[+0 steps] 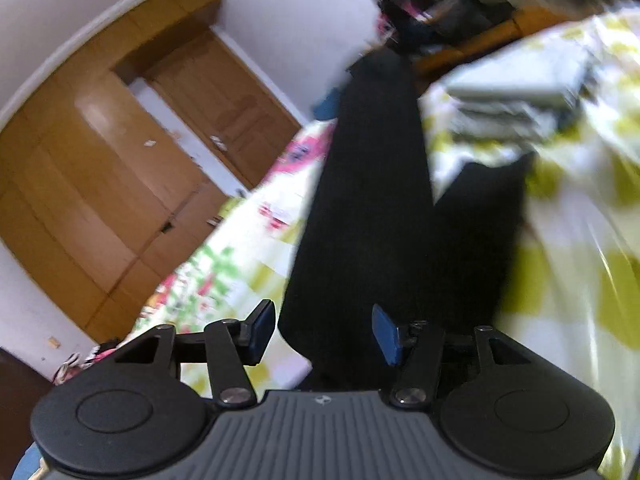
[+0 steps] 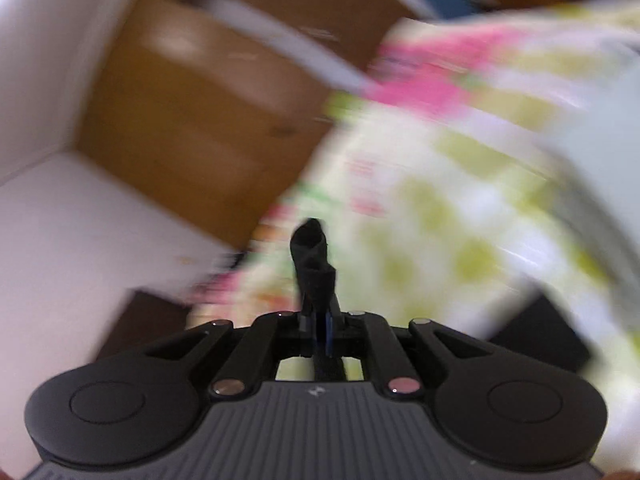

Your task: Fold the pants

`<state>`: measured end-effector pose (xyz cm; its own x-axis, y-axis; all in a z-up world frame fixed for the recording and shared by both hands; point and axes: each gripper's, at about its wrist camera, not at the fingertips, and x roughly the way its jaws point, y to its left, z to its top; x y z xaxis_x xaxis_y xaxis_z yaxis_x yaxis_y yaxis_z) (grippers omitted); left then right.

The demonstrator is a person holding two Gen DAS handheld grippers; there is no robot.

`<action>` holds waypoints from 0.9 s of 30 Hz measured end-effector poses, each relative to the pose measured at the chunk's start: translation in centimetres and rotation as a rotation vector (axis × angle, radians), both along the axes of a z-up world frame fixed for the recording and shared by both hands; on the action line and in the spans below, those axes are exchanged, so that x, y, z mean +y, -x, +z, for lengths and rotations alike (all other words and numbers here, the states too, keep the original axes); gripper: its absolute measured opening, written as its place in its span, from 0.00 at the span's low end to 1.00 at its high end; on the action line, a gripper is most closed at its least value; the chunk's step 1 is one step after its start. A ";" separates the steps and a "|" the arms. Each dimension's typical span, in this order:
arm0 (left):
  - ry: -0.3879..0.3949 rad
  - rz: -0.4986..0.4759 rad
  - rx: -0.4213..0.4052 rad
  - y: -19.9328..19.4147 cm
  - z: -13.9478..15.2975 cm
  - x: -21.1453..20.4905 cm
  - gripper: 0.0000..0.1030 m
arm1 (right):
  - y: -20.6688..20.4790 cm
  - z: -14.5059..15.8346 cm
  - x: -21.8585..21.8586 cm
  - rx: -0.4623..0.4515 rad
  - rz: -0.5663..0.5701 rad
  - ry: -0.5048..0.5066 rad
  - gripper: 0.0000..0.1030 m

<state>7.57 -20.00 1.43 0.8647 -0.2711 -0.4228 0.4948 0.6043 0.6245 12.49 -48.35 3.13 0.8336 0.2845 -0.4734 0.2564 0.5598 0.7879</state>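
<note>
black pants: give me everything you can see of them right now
The black pants are plain, matte, soft-looking fabric, no visible details. In the left wrist view they lie stretched along the flowered bedsheet, one long leg running away, a shorter dark part beside it. The left gripper stands open with the cloth between its jaws, pads not pressing. In the right wrist view, the right gripper is shut on a bunched, twisted bit of the fabric sticking up.
</note>
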 end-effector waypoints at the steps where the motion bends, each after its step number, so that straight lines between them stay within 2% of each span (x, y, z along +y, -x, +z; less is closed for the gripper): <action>1: -0.018 -0.013 0.022 0.2 -0.8 -0.3 0.65 | 0.2 -2.2 -0.6 0.075 -0.035 0.017 0.06; 3: -0.049 -0.039 0.054 0.8 -2.0 -0.8 0.65 | 0.6 -5.4 -1.9 0.168 -0.076 0.031 0.06; 5: -0.072 -0.059 0.063 1.3 -2.6 -1.1 0.65 | 0.9 -6.8 -2.8 0.189 -0.097 0.010 0.06; 8: -0.078 -0.069 0.075 1.4 -2.7 -1.5 0.65 | 0.4 -6.5 -2.8 0.195 -0.066 0.038 0.06; 10: -0.073 -0.061 0.074 1.1 -2.6 -1.7 0.65 | 0.1 -6.0 -2.6 0.201 -0.021 0.076 0.10; 12: -0.064 -0.056 0.081 0.9 -2.5 -1.6 0.65 | 0.5 -5.6 -2.6 0.205 -0.033 0.098 0.12; 16: -0.057 -0.055 0.080 0.8 -2.4 -1.1 0.65 | 2.9 -4.9 -3.0 0.178 -0.061 0.061 0.24; 20: -0.062 -0.048 0.082 0.9 -2.8 -0.7 0.65 | 5.2 -4.9 -2.6 0.164 -0.109 -0.002 0.25; 24: -0.053 -0.037 0.089 1.0 -2.8 -0.4 0.65 | 6.8 -6.1 -2.1 0.145 -0.197 -0.076 0.25; 27: -0.057 -0.036 0.083 1.0 -2.9 -0.2 0.65 | 7.7 -7.1 -2.3 0.155 -0.259 -0.093 0.25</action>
